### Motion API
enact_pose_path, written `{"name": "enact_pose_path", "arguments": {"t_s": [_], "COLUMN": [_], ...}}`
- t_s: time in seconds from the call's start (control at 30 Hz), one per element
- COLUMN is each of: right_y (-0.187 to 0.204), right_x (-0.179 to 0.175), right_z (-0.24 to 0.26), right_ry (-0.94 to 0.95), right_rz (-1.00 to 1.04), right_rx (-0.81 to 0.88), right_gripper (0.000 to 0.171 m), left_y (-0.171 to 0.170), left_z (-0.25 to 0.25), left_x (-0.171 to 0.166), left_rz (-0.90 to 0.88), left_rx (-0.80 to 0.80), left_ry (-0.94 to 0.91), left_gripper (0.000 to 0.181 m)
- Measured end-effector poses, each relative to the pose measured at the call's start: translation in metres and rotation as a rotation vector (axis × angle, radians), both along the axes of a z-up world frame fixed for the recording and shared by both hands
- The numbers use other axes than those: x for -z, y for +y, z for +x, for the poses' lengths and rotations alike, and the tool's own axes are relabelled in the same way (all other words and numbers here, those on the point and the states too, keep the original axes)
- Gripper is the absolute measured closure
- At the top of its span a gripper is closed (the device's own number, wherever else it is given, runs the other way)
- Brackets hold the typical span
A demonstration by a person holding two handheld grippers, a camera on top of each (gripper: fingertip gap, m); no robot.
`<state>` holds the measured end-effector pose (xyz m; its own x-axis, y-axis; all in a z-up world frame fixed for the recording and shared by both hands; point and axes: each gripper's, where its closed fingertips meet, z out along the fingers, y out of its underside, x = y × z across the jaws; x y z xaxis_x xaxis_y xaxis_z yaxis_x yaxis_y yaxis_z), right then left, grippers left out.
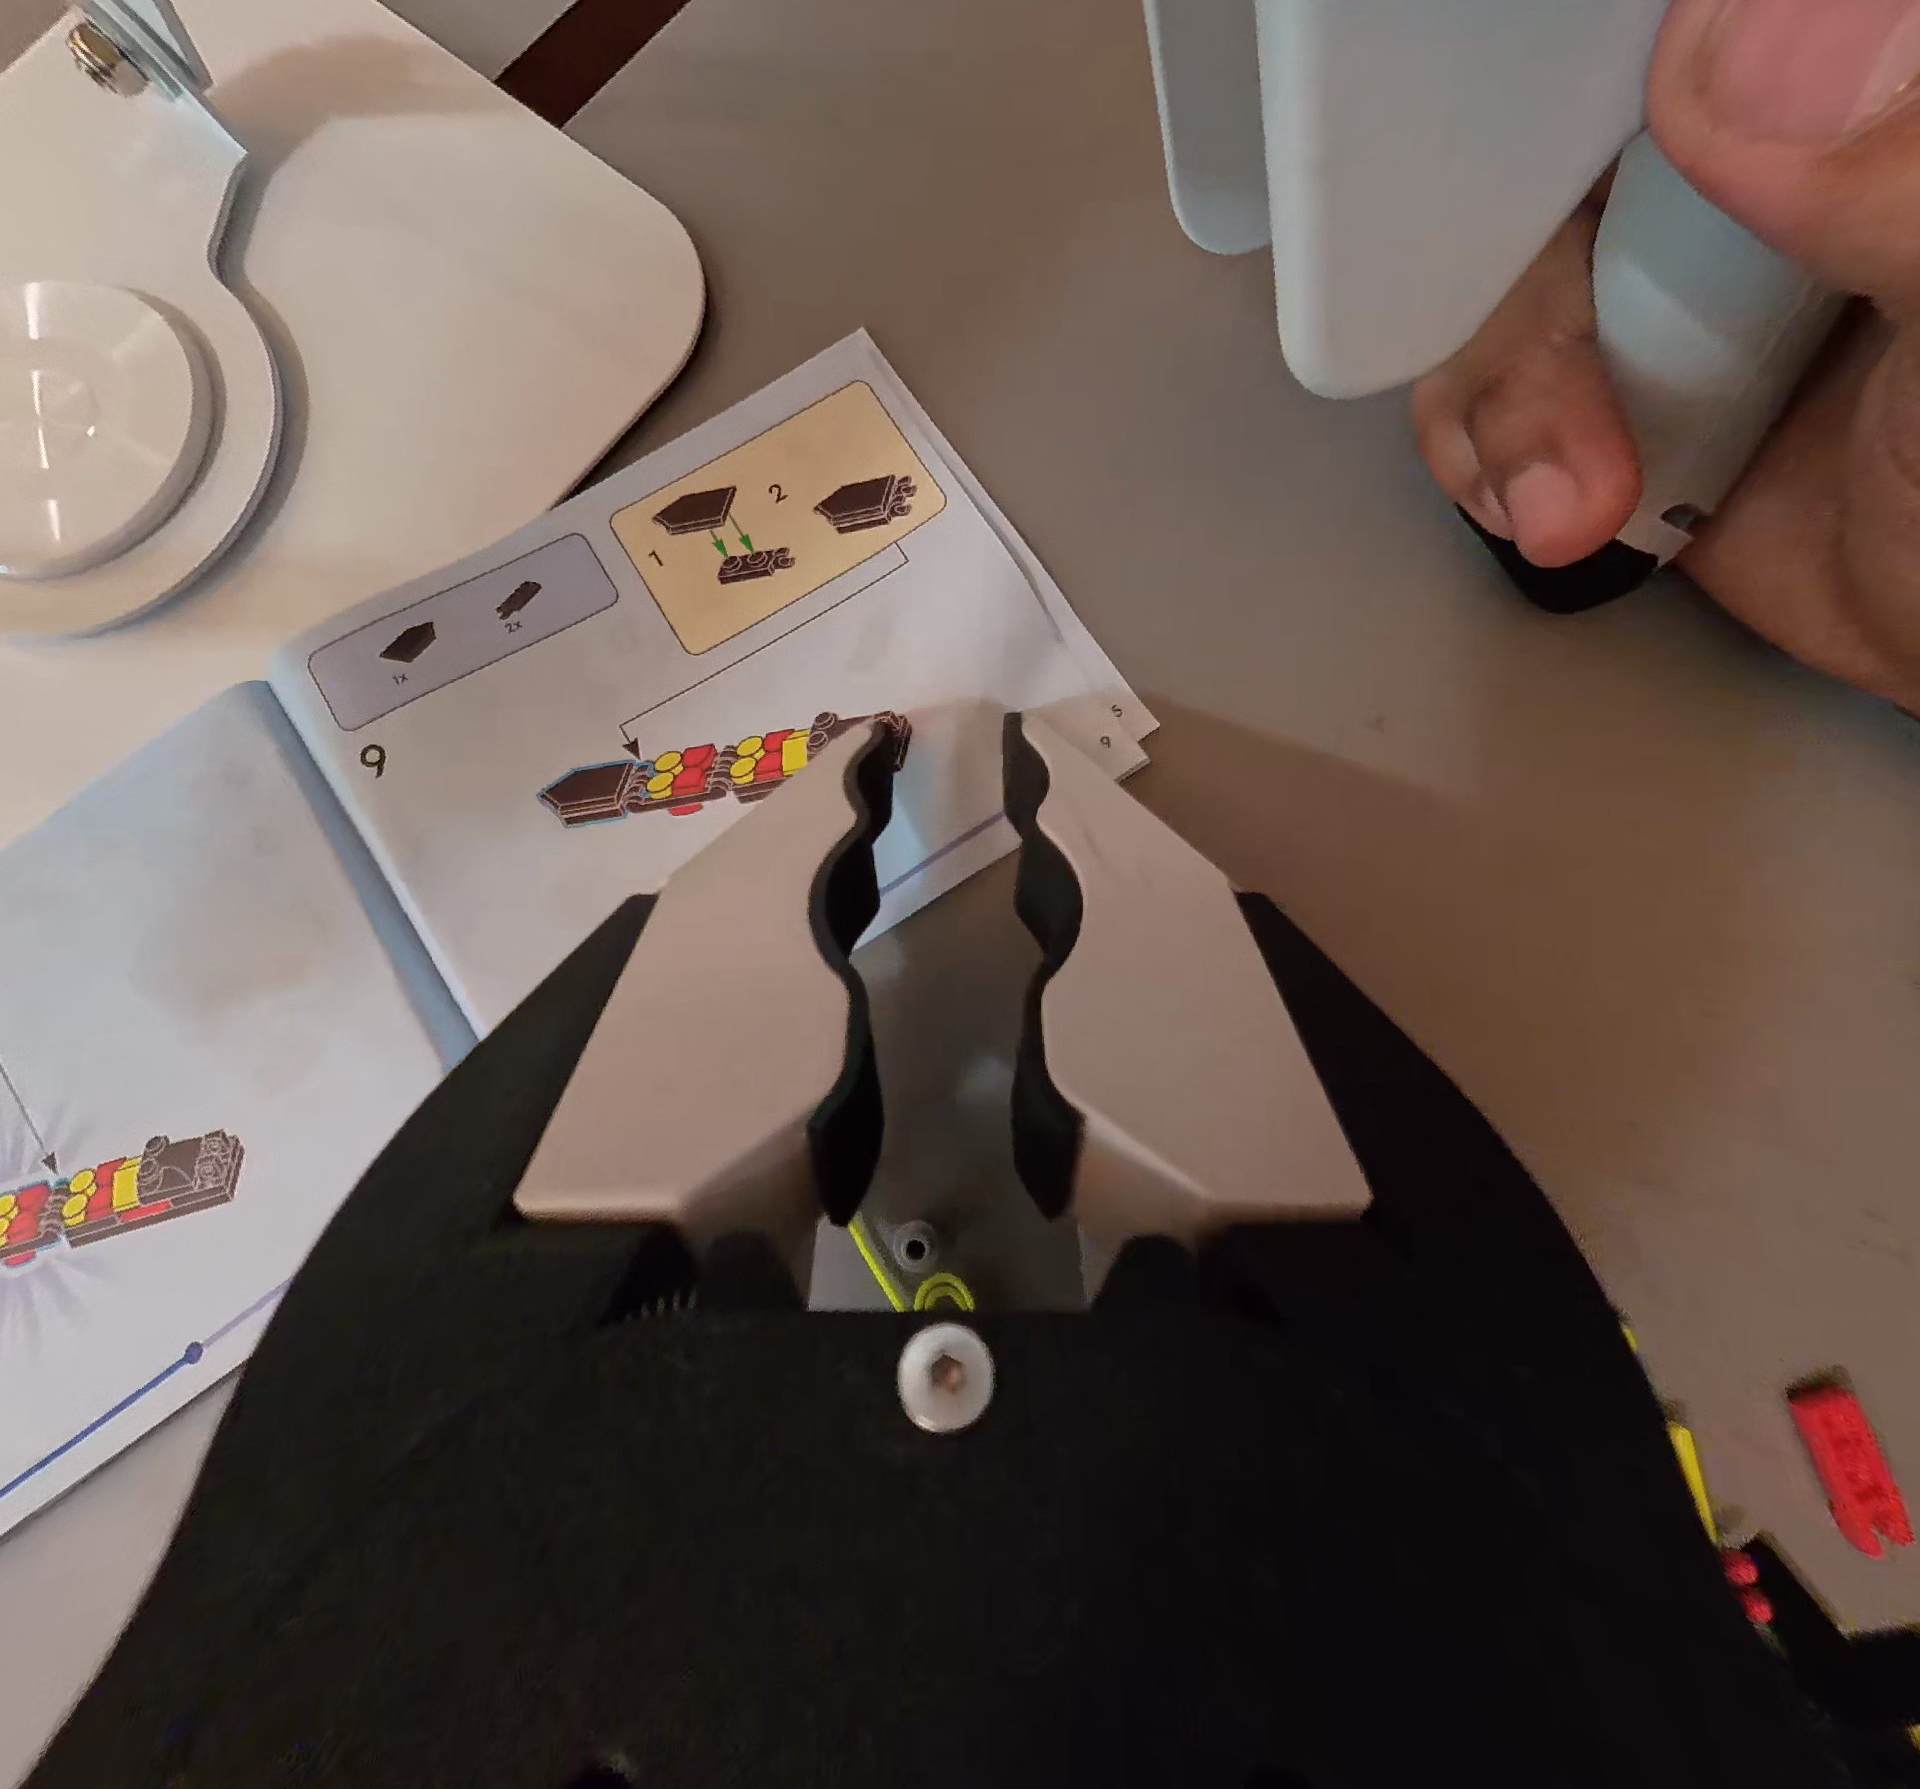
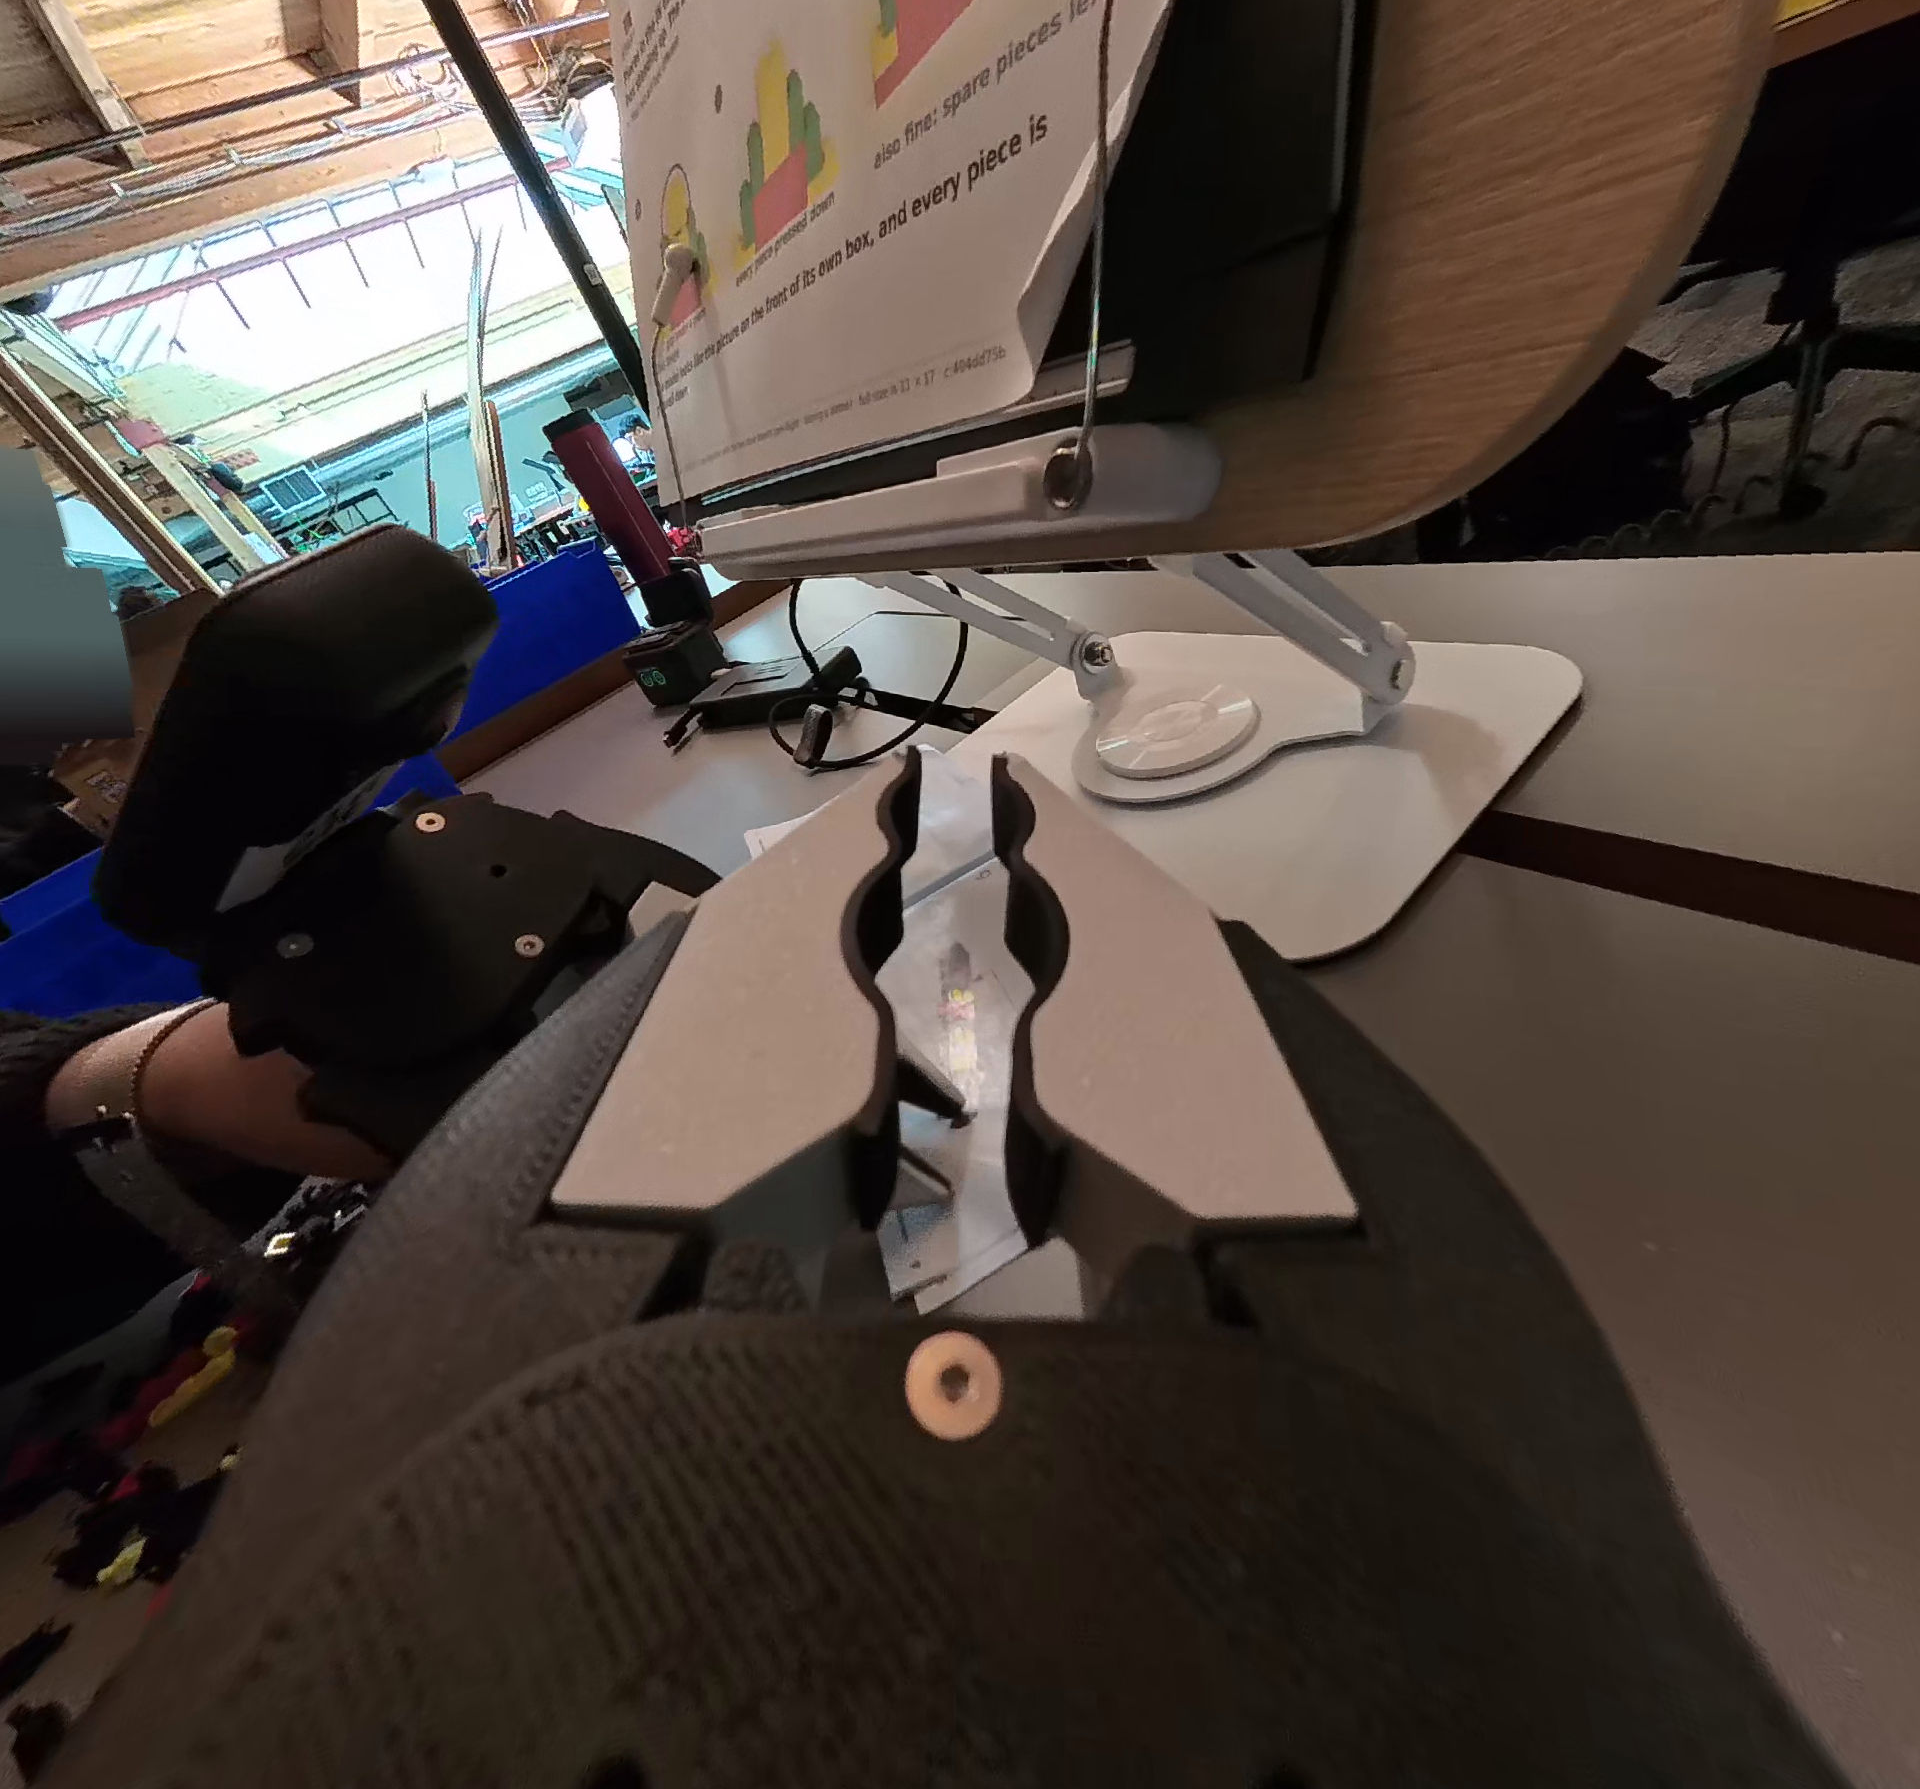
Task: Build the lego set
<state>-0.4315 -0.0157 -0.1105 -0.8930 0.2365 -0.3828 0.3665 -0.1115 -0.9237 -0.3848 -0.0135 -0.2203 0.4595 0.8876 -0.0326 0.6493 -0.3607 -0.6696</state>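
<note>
An open instruction booklet (image 1: 727, 659) lies flat on the grey table (image 1: 1351, 856), showing drawings of a brown, red and yellow build. My left gripper (image 1: 948, 737) hovers over the booklet's right page, jaws slightly apart with nothing between them. A loose red brick (image 1: 1855, 1474) and a yellow piece (image 1: 1688, 1469) lie at the lower right. My right gripper (image 2: 956, 768) is open and empty, held low over the table; the booklet (image 2: 951, 1001) shows through its gap. Loose yellow, red and black pieces (image 2: 197, 1376) lie at the lower left. The left gripper's black body (image 2: 343, 856) is at the left.
A white stand base (image 1: 416, 285) sits behind the booklet; in the right wrist view the stand (image 2: 1299, 721) carries a wooden board (image 2: 1558, 181) with a printed sheet (image 2: 852, 181). A hand on a pale grey handle (image 1: 1455, 129) is at the upper right. Cables and a blue bin (image 2: 551, 607) lie farther back. The left gripper's tips are roughly 12 cm from the right gripper's. The loose red brick (image 1: 1855, 1474) is about 15 cm from my left fingertips and 25 cm from my right.
</note>
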Motion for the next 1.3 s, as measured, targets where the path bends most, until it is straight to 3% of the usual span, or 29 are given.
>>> {"name": "enact_pose_path", "arguments": {"t_s": [0.2,0.77,0.8,0.87,0.93,1.1,1.3], "right_y": [0.000,0.000,0.000,0.000,0.000,0.000,0.000], "right_x": [0.000,0.001,0.001,0.001,0.001,0.001,0.001], "right_z": [0.000,-0.002,-0.002,-0.002,-0.002,-0.002,-0.002], "right_ry": [-0.005,-0.034,-0.034,-0.034,-0.033,-0.033,-0.028], "right_rz": [-0.003,-0.012,-0.011,-0.009,-0.010,-0.011,-0.008], "right_rx": [-0.001,-0.012,-0.013,-0.014,-0.014,-0.013,-0.012], "right_gripper": [0.159,0.157,0.157,0.157,0.157,0.157,0.158], "left_y": [0.000,-0.016,-0.013,-0.002,0.002,0.001,-0.002], "left_z": [0.000,-0.006,-0.005,0.000,0.003,0.003,0.002], "left_x": [0.000,-0.009,-0.011,-0.010,-0.005,-0.001,-0.001], "left_rz": [-0.019,0.026,0.049,0.081,0.064,0.054,0.052], "left_rx": [0.000,-0.034,-0.026,0.022,0.040,0.014,-0.001], "left_ry": [0.008,0.030,0.033,0.016,-0.001,-0.021,-0.018], "left_gripper": [0.179,0.181,0.175,0.136,0.130,0.132,0.156]}}
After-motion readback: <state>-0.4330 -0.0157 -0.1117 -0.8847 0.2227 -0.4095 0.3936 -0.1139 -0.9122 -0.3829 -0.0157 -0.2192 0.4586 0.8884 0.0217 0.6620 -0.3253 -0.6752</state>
